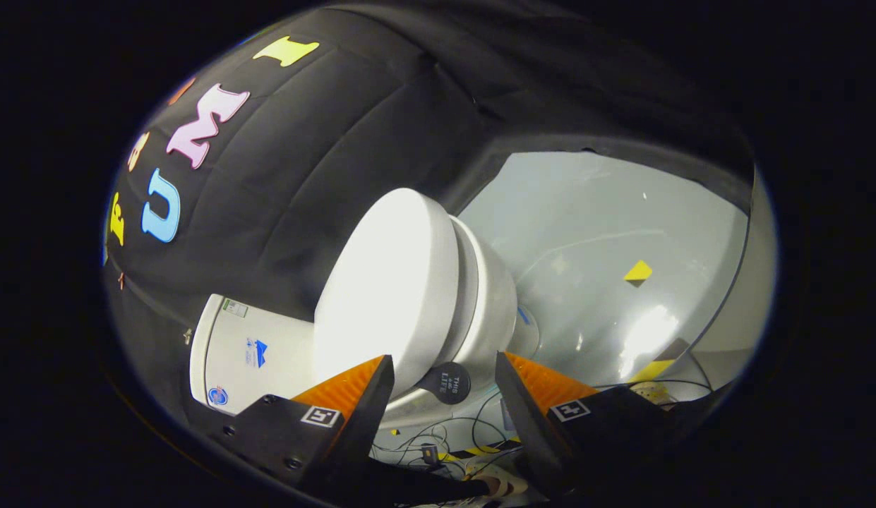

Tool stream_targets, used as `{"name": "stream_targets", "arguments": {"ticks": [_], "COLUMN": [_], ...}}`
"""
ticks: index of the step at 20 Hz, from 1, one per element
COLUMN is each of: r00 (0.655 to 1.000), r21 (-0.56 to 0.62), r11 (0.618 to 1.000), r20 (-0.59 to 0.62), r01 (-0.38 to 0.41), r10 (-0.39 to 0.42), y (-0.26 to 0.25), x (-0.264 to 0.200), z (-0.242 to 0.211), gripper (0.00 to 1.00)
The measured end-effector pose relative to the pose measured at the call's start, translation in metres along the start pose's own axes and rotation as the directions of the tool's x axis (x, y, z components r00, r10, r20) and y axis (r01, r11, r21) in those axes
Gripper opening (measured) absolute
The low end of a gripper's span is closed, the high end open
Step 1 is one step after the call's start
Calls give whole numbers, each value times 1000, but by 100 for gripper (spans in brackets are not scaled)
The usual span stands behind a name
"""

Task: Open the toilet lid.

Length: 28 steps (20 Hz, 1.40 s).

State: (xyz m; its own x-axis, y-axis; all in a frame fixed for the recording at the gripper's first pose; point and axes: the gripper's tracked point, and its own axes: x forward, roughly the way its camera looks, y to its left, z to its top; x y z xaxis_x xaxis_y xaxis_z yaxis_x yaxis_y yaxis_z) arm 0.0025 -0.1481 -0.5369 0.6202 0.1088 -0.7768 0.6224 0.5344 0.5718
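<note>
The view is tilted sideways. A white toilet stands ahead with its lid (381, 289) down on the seat and bowl (490, 296). Its tank (247, 353) is beyond the lid against the black cloth wall. A round black tab (448, 382) sticks out from the lid's front edge. My gripper (445, 360) is open, and the tab and the lid's edge sit in the gap between the fingertips. Neither finger touches them.
A glossy grey floor (607, 233) spreads beyond the bowl, with a yellow and black tape mark (638, 272) on it. Loose cables (438, 437) and striped tape lie on the floor under the bowl, near the fingers. The black cloth wall (325, 162) closes off the tank side.
</note>
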Motion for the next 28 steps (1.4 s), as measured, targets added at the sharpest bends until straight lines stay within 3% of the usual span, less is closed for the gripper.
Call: {"name": "stream_targets", "arguments": {"ticks": [7,8,12,13,14,16,21,28], "r00": [996,994,986,990,987,984,982,992], "r21": [116,132,152,166,201,237,201,-47], "r11": [992,990,984,981,974,963,969,993], "r20": [-82,-85,-125,-88,-96,-93,-95,-80], "r01": [-38,-52,-95,-96,-107,-125,-142,-106], "r10": [48,64,115,111,128,150,164,102], "y": [-9,-7,-6,-10,-6,-4,8,24], "x": [28,30,22,47,37,38,36,22], "z": [-22,-21,-19,-23,-23,-26,-26,-21], "gripper": [68,51,51,36,21,21,19,16]}}
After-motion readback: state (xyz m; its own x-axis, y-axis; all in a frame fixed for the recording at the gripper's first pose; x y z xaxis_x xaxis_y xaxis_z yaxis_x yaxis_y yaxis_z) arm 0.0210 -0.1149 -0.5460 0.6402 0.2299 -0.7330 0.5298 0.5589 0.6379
